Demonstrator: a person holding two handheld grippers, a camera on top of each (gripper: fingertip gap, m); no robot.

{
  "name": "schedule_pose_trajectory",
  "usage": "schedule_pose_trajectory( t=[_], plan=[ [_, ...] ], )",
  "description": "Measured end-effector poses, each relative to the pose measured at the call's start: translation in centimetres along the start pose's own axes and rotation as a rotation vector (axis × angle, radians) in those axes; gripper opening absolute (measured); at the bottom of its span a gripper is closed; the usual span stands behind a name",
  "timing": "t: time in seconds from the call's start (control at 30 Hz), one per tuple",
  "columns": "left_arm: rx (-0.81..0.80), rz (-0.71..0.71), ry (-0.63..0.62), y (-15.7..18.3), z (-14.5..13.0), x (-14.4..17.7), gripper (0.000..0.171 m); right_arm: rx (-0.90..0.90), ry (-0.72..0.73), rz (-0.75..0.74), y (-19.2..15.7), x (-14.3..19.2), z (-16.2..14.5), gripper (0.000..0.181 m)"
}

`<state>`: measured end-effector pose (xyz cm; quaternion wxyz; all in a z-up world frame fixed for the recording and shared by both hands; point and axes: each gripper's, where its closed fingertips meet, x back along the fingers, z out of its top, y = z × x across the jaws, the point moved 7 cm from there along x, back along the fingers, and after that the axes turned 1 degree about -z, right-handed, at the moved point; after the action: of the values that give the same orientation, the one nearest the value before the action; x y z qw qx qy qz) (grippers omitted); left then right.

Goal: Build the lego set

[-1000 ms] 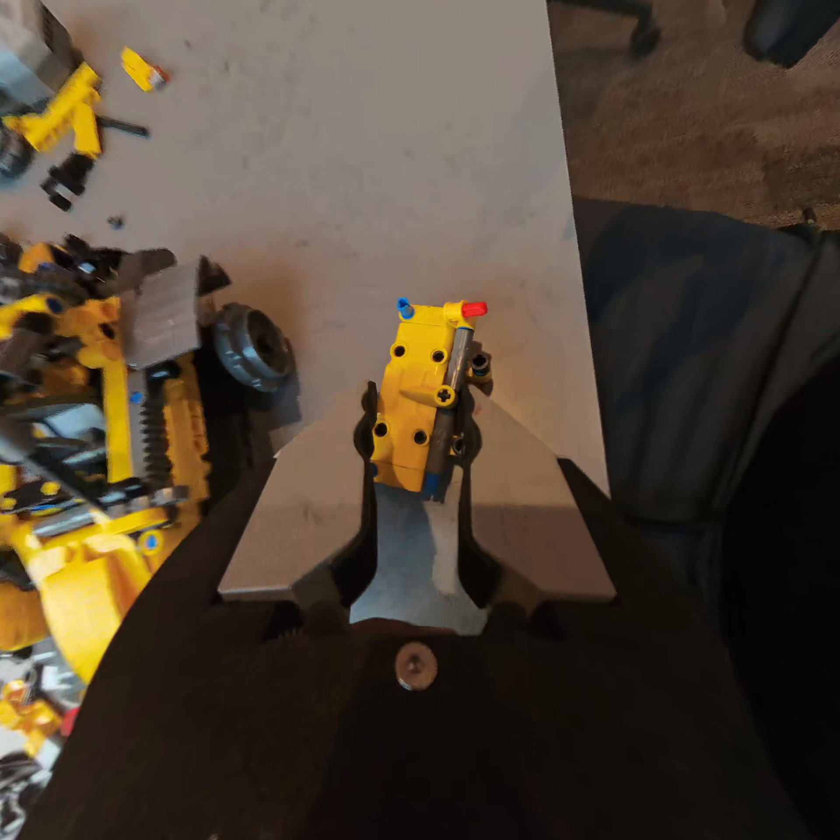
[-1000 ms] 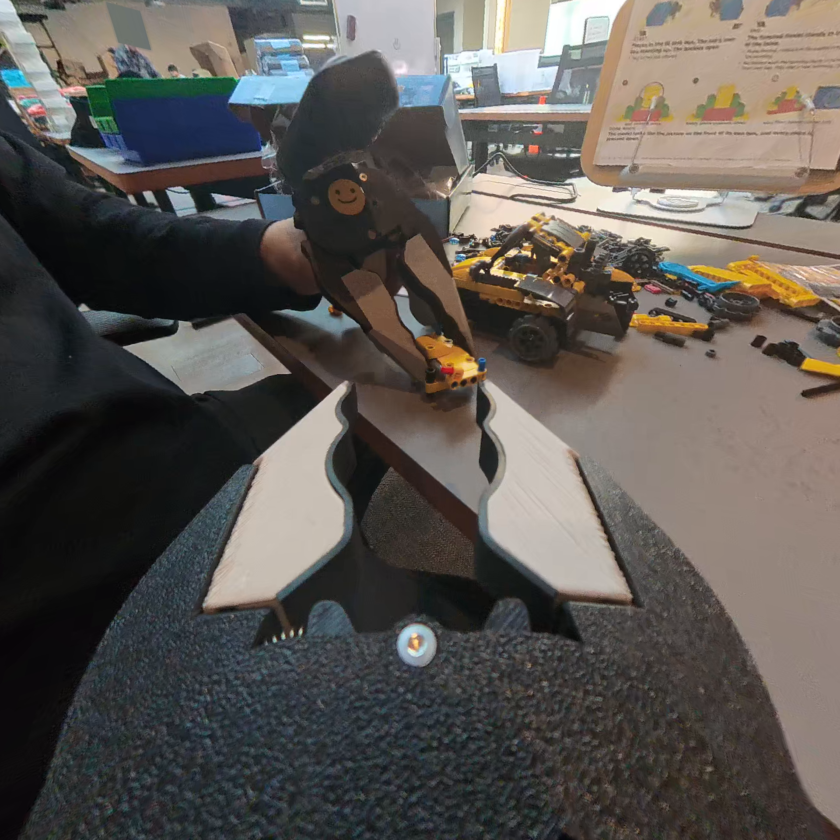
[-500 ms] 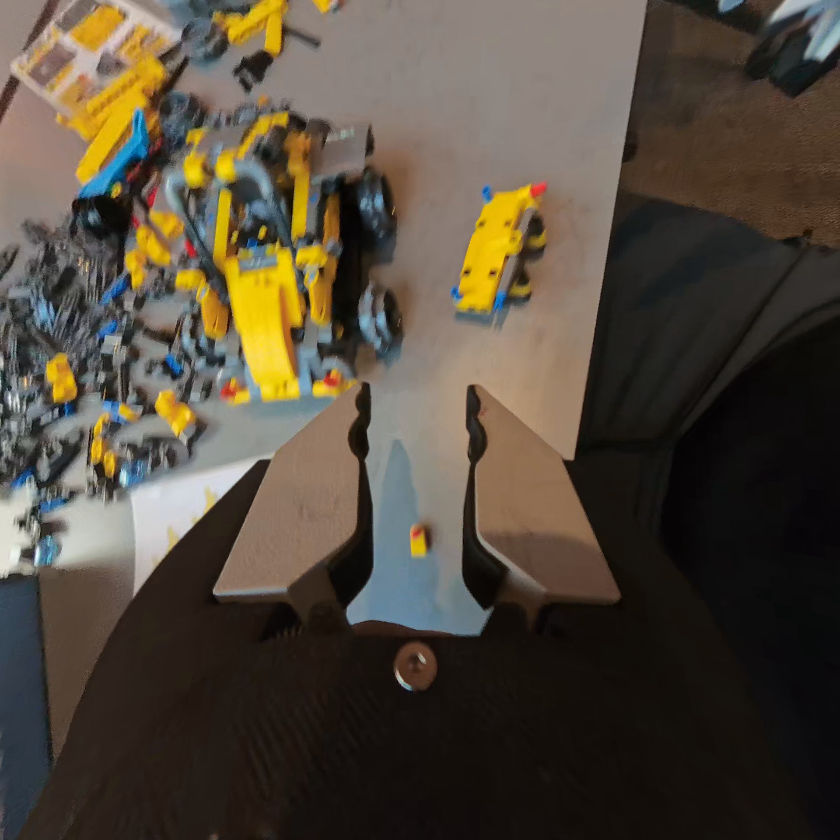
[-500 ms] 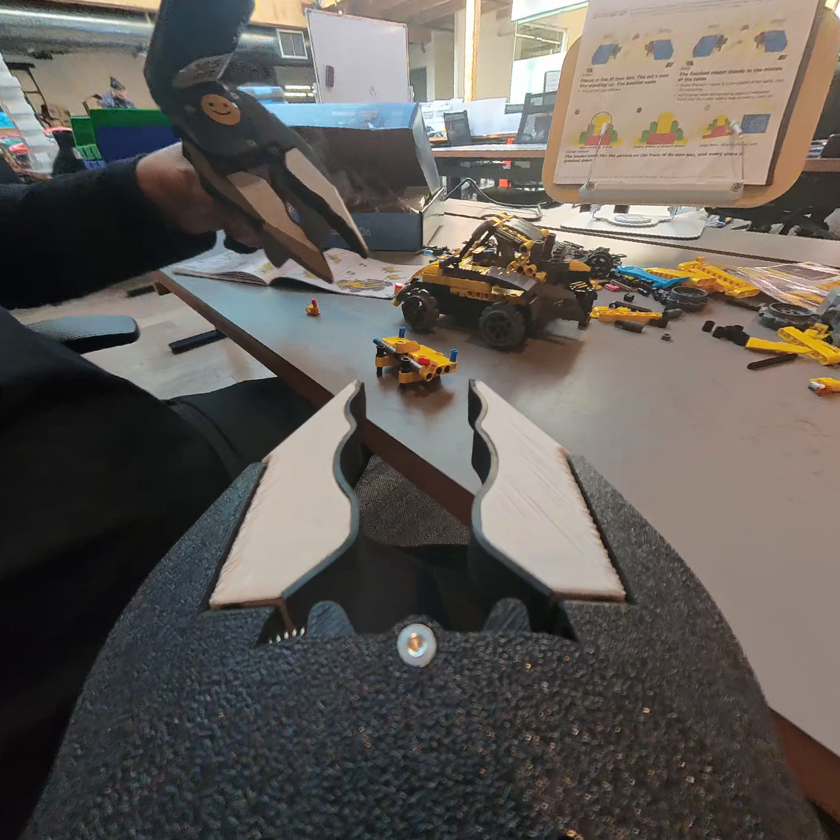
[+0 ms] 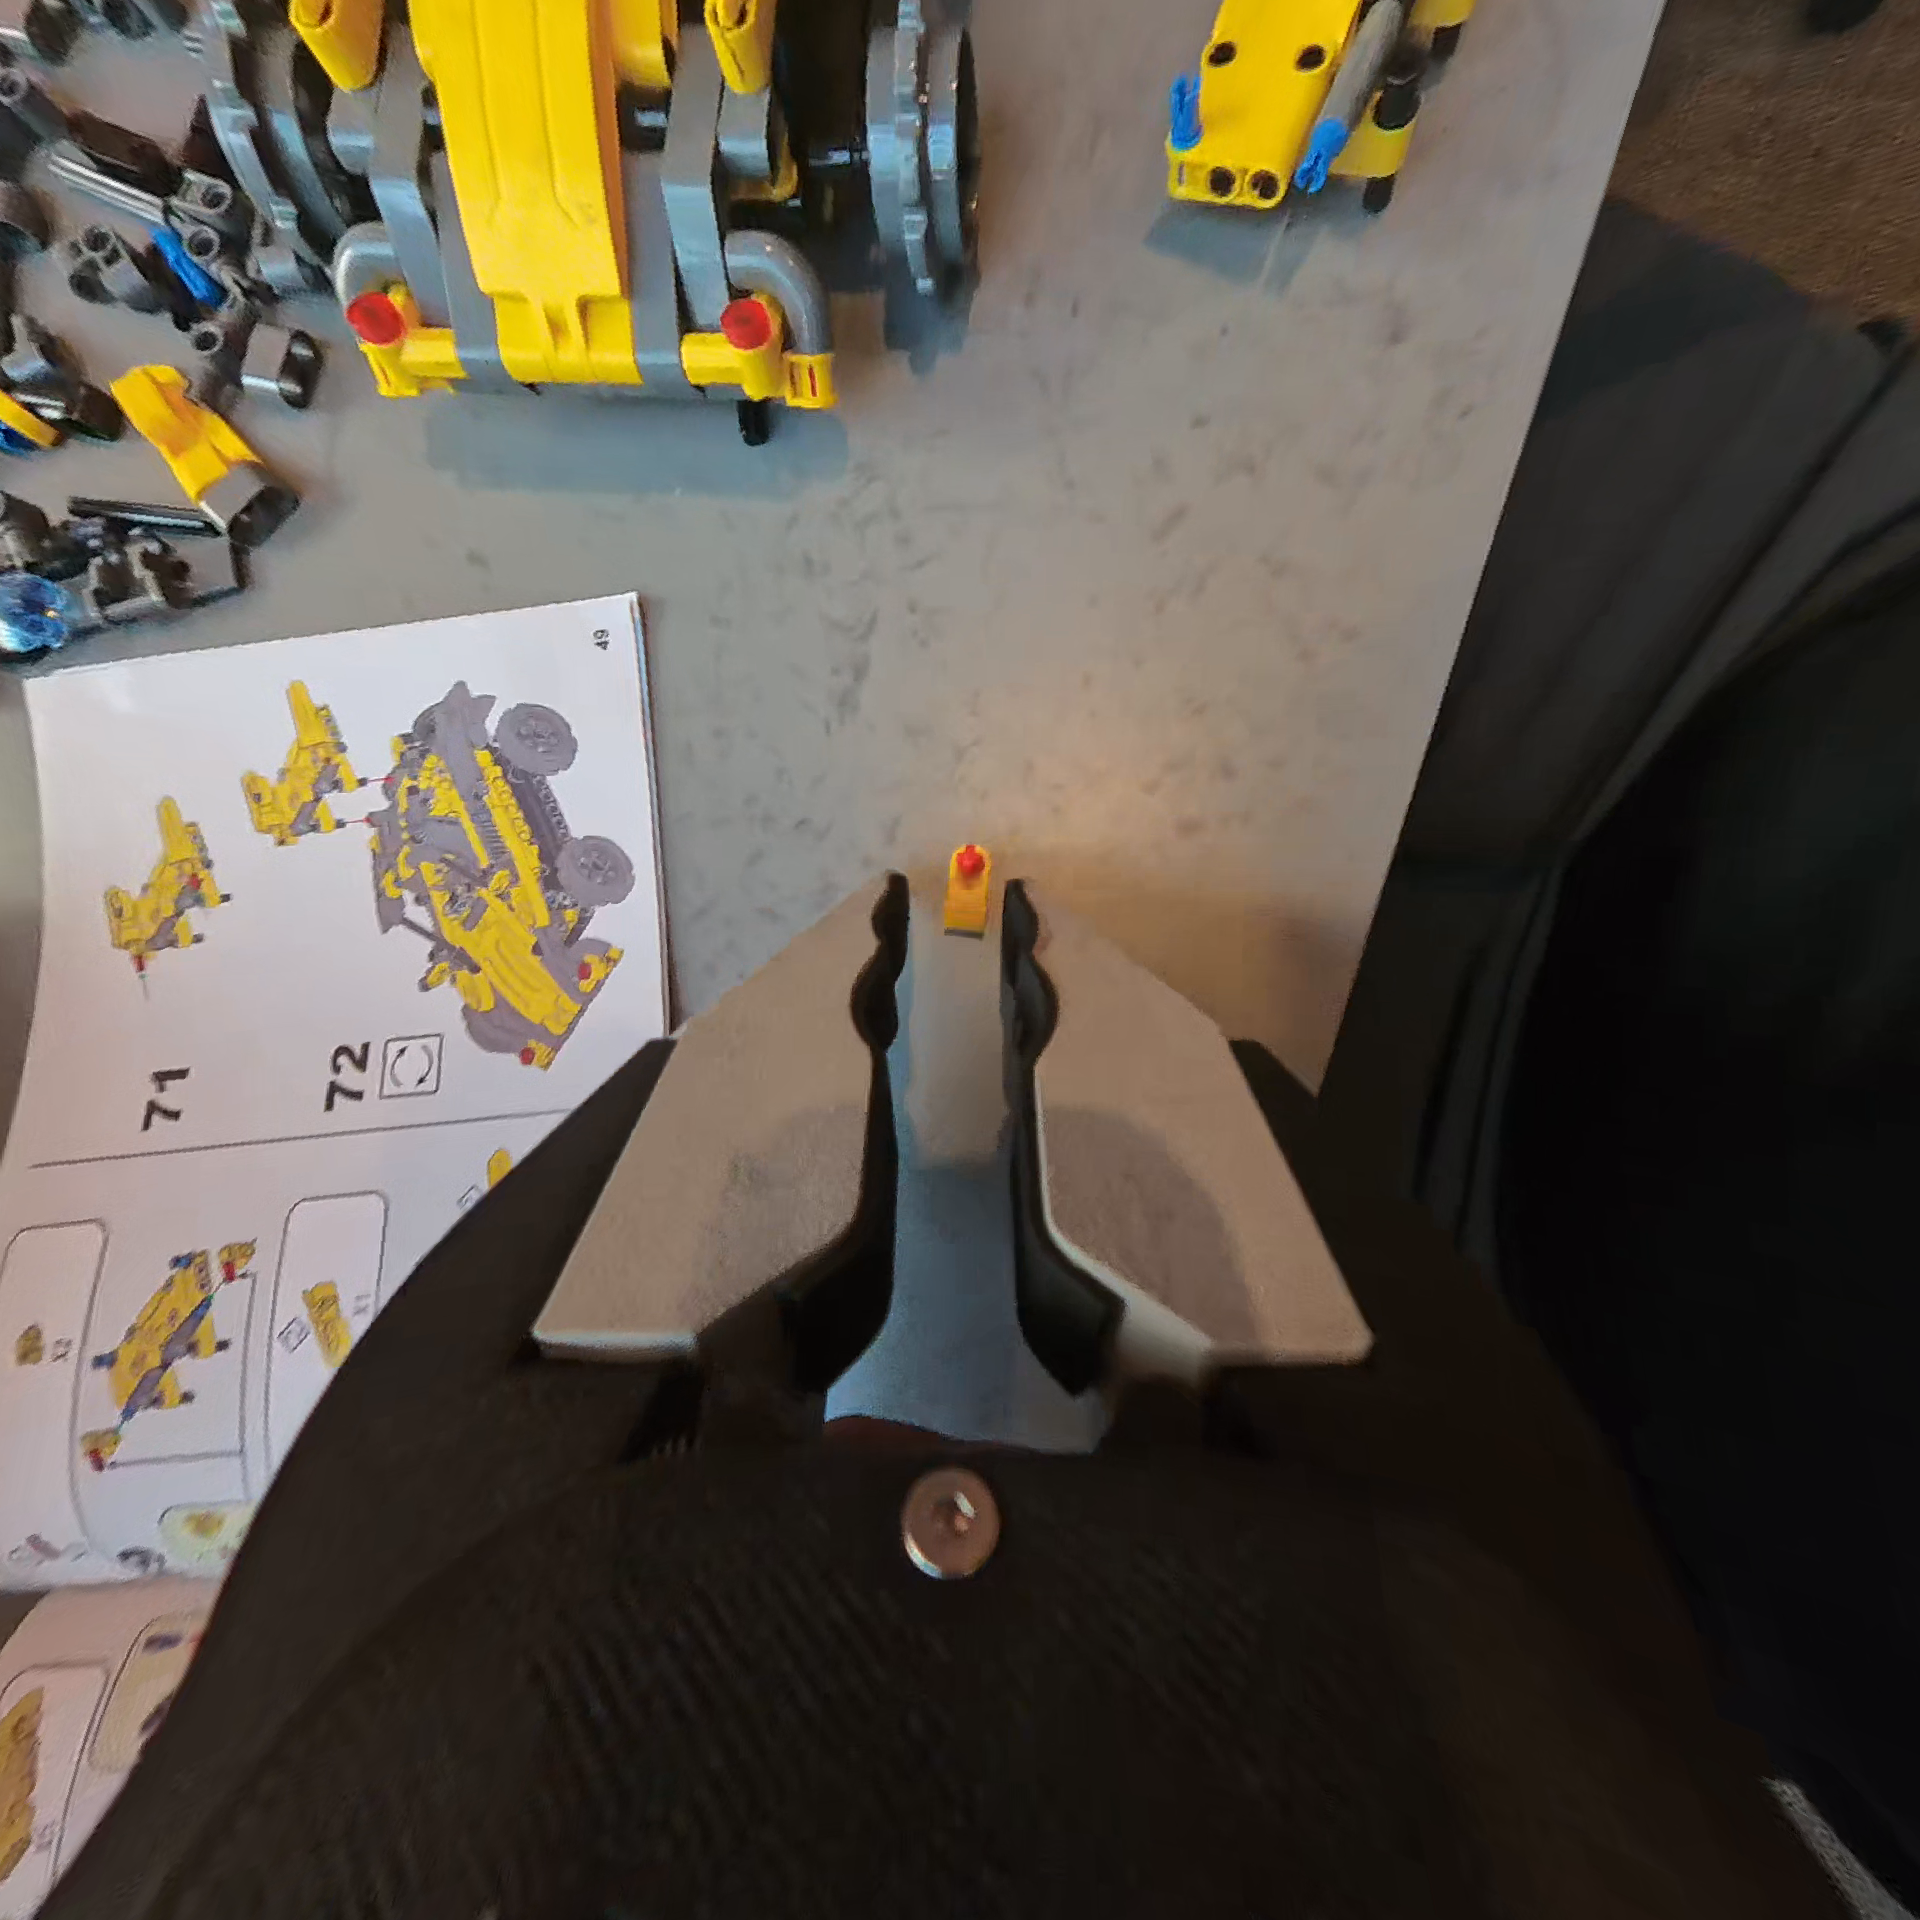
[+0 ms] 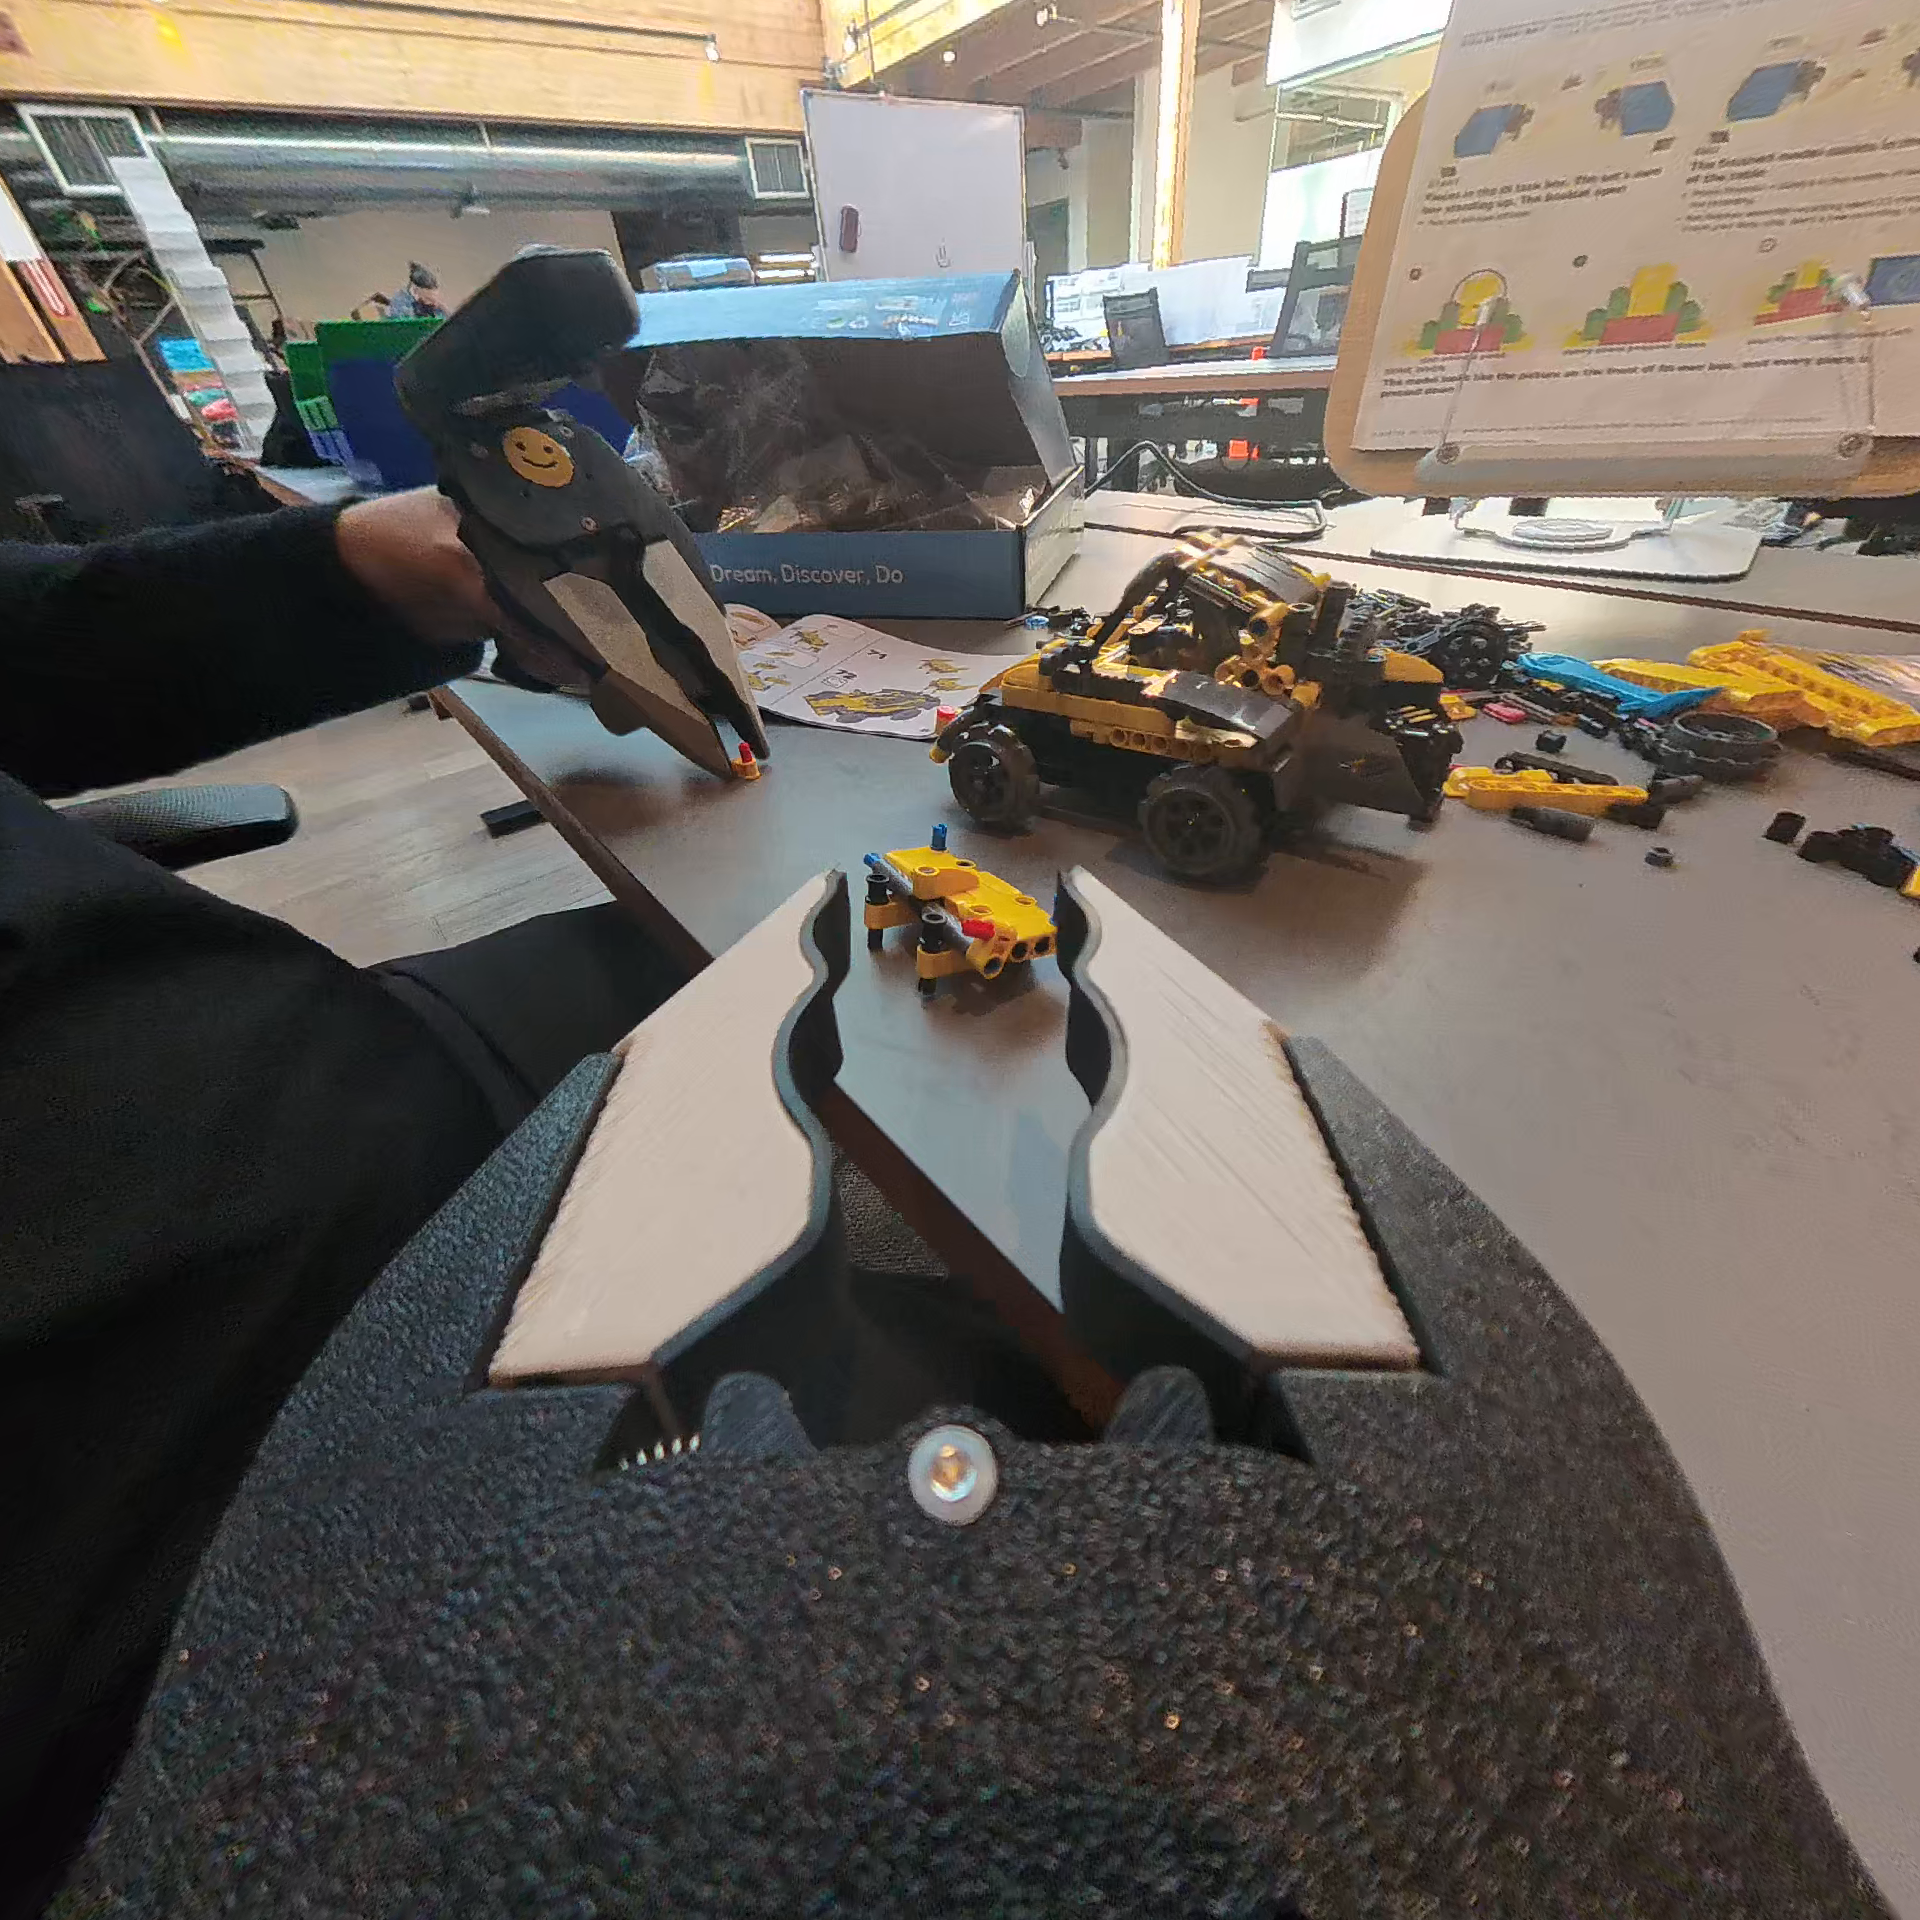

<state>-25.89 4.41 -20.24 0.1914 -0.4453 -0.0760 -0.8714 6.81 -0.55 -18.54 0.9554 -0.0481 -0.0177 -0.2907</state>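
- The left gripper [image 5: 956,902] is seen low over the counter [image 5: 1091,644], its jaws parted a little and closed on nothing; a tiny yellow piece with a red stud [image 5: 966,891] lies on the counter right between the fingertips, at or just short of touching them.
- In the right wrist view that same left gripper [image 6: 740,764] is seen tipped down onto the tiny piece [image 6: 745,767], near the counter's front edge, held by a hand in a dark sleeve.
- The tiny piece is judged light, hard and smooth, apt to skid or flip; hold would best be taken across its yellow sides, below the stud.
- The right gripper [image 6: 948,896] is held with jaws wide apart and empty; a small yellow block assembly [image 6: 961,912] with blue and red pins rests on the counter just beyond the fingertips, between them in the picture.
- That assembly is judged stiff and light, though its pins could pop off; the flat yellow body offers the surest hold.
- To the left of the tiny piece, an open instruction booklet [image 5: 343,935] lies flat.
- Beyond the tiny piece stands a yellow and grey toy car [image 6: 1195,717], well apart from both grippers.
- Past the car, loose pieces [image 6: 1714,717] are scattered, and an open blue box [image 6: 862,447] sits behind the booklet.
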Motion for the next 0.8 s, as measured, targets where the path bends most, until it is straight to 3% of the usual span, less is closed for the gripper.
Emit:
schedule_pose_trajectory(
  t=[0.1, 0.6, 0.8],
  plan=[
    [-0.006, -0.027, 0.031, 0.3, 0.6, -0.6, 0.004, 0.032, -0.016, 0.010, -0.2, -0.7, 0.2, 0.039],
    [-0.124, -0.097, 0.156, 3.0, 4.3, -3.9, 0.004, 0.029, -0.047, 0.015, -0.1, -0.9, -0.7, 0.038],
    [-0.116, -0.076, 0.225, 2.9, 4.4, -3.3, 0.005, 0.027, -0.057, -0.006, -0.1, -0.2, -1.1, 0.038]
  ],
)
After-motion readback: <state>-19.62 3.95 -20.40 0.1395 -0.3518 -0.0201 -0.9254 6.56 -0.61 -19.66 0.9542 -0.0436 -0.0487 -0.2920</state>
